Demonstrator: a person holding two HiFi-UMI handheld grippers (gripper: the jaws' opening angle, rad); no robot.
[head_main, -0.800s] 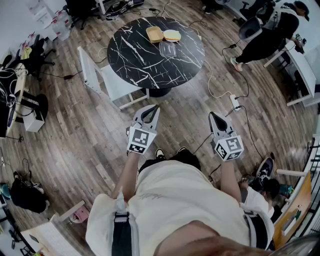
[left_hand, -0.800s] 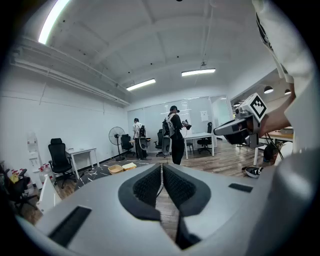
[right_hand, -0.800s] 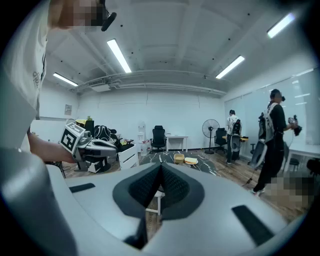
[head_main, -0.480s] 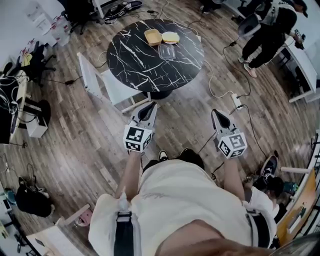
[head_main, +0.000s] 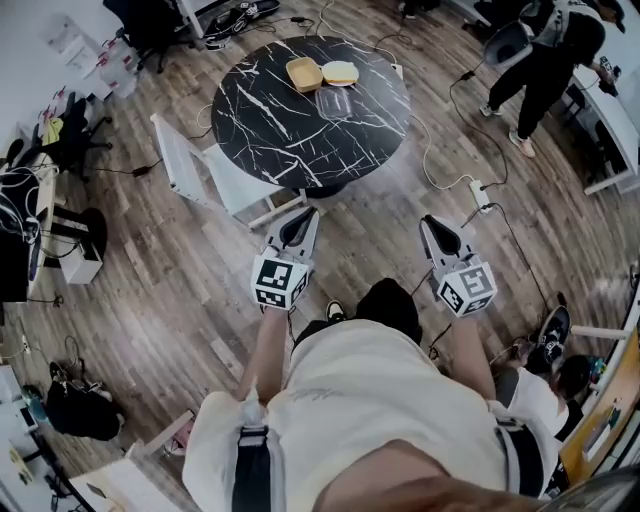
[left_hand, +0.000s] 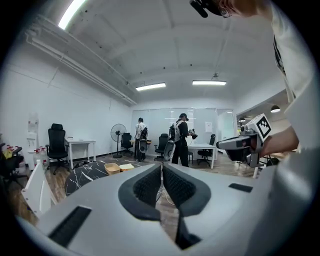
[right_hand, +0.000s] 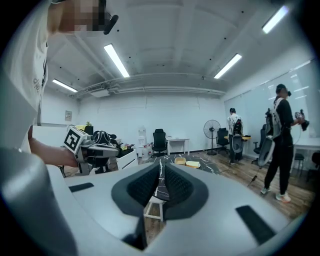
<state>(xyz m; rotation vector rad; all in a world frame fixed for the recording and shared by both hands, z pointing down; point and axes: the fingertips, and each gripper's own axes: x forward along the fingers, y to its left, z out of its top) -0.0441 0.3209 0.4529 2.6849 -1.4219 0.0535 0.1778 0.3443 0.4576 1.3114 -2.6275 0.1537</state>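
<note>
L gripper (head_main: 298, 220), R gripper (head_main: 433, 228): both w/ jaws together, nothing between, held near side of round marble table (head_main: 262, 125), apart from it. Tan tray (head_main: 305, 73), clear box (head_main: 334, 101) on table's far part. Prob. light, thin-walled, crushable; best gripped at rim.

The left gripper (head_main: 302, 216) and the right gripper (head_main: 433, 224) are pale grey with dark charcoal ribbed pads on the jaws, and each carries a white cube (head_main: 279, 283) printed with black square markers. The round counter (head_main: 270, 120) is black with thin white marble veins, and on it sit a tan-yellow tray (head_main: 305, 72), a paler cream-yellow piece (head_main: 342, 72) and a clear container (head_main: 334, 100). The chair (head_main: 215, 165) is white, the floor (head_main: 150, 270) is grey-brown wood-grain planks, and the person's shirt (head_main: 370, 400) is plain cream.
</note>
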